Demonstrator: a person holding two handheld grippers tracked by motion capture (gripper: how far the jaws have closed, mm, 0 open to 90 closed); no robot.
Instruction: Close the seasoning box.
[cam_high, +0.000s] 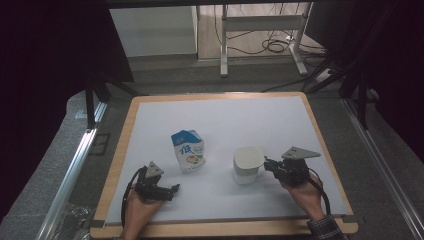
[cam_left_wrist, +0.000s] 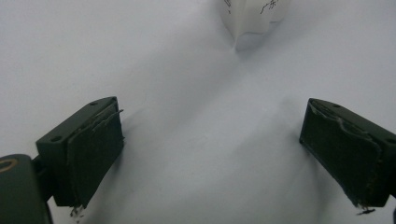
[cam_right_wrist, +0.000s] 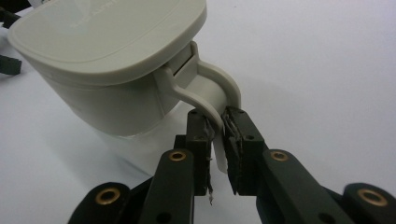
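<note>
Right gripper pinches the handle of the lidded white jug, which stands near the desk's front right corner; keep the pinch square and lift upright. Left gripper rests spread near the front edge, milk carton just beyond. The desk carries a white sheet; the surrounding room is dark.
</note>
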